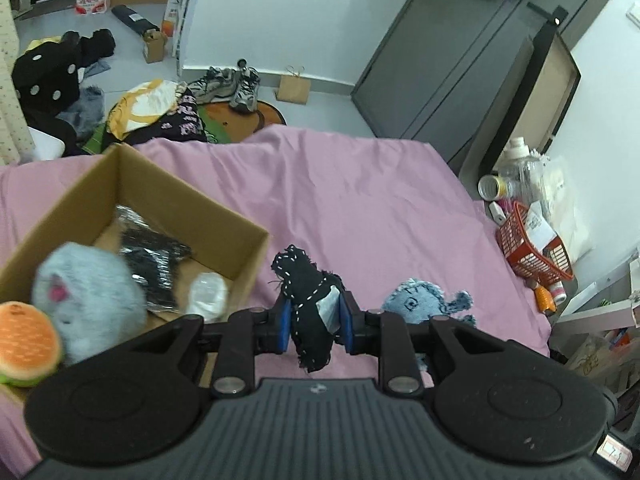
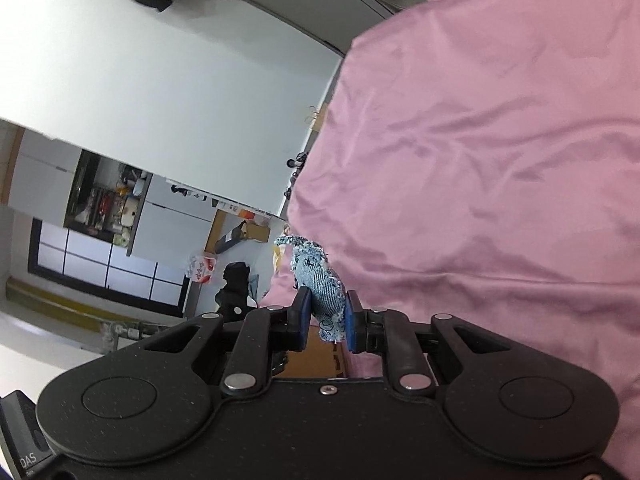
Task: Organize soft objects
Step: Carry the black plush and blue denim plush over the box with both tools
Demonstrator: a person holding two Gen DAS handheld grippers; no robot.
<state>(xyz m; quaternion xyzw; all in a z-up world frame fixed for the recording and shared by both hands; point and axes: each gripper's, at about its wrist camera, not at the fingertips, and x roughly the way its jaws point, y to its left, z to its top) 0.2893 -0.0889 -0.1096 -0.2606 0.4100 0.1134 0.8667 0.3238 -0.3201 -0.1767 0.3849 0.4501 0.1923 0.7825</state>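
In the left wrist view my left gripper point(image 1: 314, 308) is shut on a black fabric toy point(image 1: 304, 284) with white stitching, held just above the pink bedsheet point(image 1: 340, 200). To its left stands an open cardboard box point(image 1: 192, 196) holding a grey plush point(image 1: 92, 292), a burger plush point(image 1: 24, 340), a black glittery item point(image 1: 156, 256) and a white item point(image 1: 208, 292). A blue denim toy point(image 1: 416, 300) shows just right of the fingers. In the right wrist view my right gripper point(image 2: 326, 308) is shut on a blue denim toy point(image 2: 318, 276) beside the pink sheet point(image 2: 480, 160).
A red basket point(image 1: 532, 248) with bottles and a can sits off the bed's right edge. Shoes point(image 1: 228, 86), clothes and a paper bag point(image 1: 294, 88) lie on the floor beyond the bed. A grey wardrobe point(image 1: 440, 60) stands at the back right.
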